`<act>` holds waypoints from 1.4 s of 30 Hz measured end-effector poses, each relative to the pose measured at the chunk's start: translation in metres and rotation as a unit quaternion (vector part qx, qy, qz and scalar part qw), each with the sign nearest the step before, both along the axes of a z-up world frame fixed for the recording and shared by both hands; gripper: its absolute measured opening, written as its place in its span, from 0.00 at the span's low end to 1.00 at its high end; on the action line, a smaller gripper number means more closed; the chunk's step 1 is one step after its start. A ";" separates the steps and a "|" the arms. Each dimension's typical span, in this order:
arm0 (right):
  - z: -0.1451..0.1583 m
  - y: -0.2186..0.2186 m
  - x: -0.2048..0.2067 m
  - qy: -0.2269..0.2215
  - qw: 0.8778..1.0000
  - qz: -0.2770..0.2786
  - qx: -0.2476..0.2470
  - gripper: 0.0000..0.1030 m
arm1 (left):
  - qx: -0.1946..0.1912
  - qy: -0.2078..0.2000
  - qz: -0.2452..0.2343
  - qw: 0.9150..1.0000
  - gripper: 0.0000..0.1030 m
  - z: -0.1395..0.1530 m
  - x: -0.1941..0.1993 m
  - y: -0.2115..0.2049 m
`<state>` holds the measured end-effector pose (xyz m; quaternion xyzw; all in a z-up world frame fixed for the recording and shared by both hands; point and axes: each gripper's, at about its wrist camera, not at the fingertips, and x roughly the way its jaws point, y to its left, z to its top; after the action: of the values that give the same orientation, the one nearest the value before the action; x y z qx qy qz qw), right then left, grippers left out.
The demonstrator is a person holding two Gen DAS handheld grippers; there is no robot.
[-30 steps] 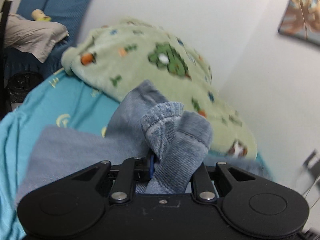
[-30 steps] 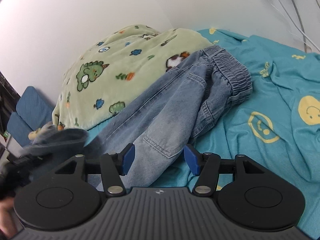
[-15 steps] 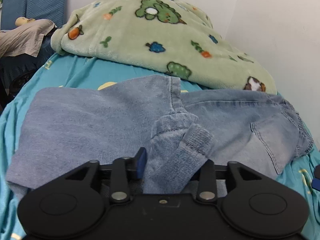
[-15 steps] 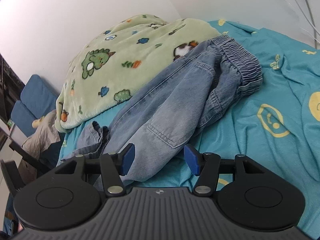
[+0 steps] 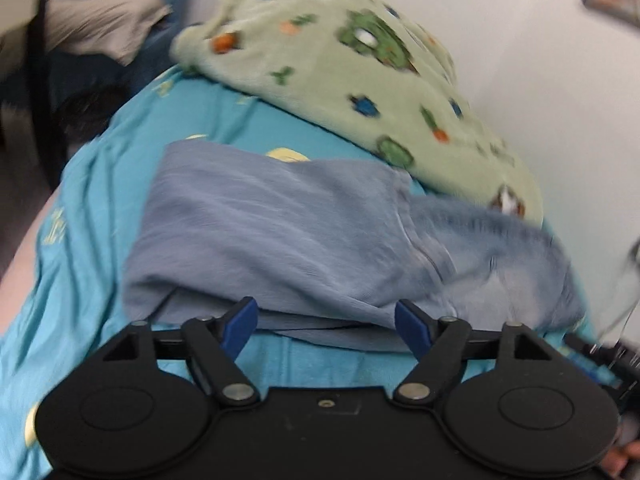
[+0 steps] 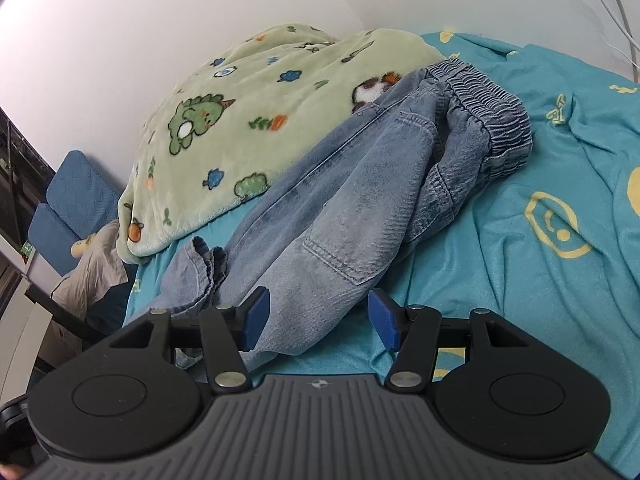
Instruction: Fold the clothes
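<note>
A pair of light blue jeans [image 6: 352, 204] lies on the turquoise bed sheet [image 6: 540, 272], folded lengthwise, its elastic waistband [image 6: 488, 104] at the far right and the leg ends bunched at the near left. The same jeans [image 5: 288, 236] fill the middle of the blurred left wrist view. My left gripper [image 5: 326, 328] is open and empty, just short of the jeans' near edge. My right gripper [image 6: 318, 316] is open and empty, its blue pads just above the jeans' thigh.
A green dinosaur-print blanket [image 6: 256, 104] is heaped against the white wall behind the jeans, also in the left wrist view [image 5: 360, 72]. Blue cushions [image 6: 68, 200] and a grey garment [image 6: 92, 268] lie past the bed's left end. White cables [image 6: 612, 0] hang at the far right.
My left gripper has opened and let go of the jeans' leg ends, which now lie on the bed, then pulled back. My right gripper has stayed open, shifting only slightly.
</note>
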<state>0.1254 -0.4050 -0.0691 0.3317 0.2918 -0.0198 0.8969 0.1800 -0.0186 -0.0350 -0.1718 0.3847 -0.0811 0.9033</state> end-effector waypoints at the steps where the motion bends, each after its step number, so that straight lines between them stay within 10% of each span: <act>1: -0.001 -0.001 0.000 -0.002 1.000 -0.004 0.002 0.56 | -0.023 0.001 0.014 1.000 0.78 -0.002 -0.001 0.013; 5: -0.003 -0.011 0.001 -0.016 0.999 -0.032 0.025 0.58 | -0.134 0.023 0.082 0.987 0.78 -0.024 0.002 0.064; 10: -0.011 -0.035 0.011 -0.024 0.995 -0.078 0.051 0.66 | -0.274 0.048 0.157 0.948 0.78 -0.059 0.008 0.112; 18: -0.043 -0.085 0.037 -0.049 0.984 -0.103 0.133 0.81 | -0.349 0.059 0.216 0.910 0.80 -0.090 0.022 0.132; 24: -0.066 -0.099 0.062 -0.046 0.976 -0.122 0.175 0.83 | -0.358 0.057 0.223 0.905 0.84 -0.095 0.032 0.131; 29: -0.065 -0.094 0.088 -0.035 0.984 -0.113 0.134 0.83 | -0.320 0.056 0.222 0.919 0.70 -0.093 0.039 0.124; 36: -0.067 -0.099 0.082 -0.014 0.985 -0.133 0.107 0.24 | -0.259 0.060 0.217 0.939 0.17 -0.083 0.039 0.115; 42: -0.029 -0.096 0.060 -0.042 0.986 -0.137 0.081 0.15 | -0.256 0.027 0.204 0.944 0.08 -0.054 0.013 0.124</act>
<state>0.1852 -0.5009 -0.0980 0.4411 0.2064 -0.1049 0.8671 0.1926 0.1051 -0.0889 -0.4746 0.3317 0.0138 0.8152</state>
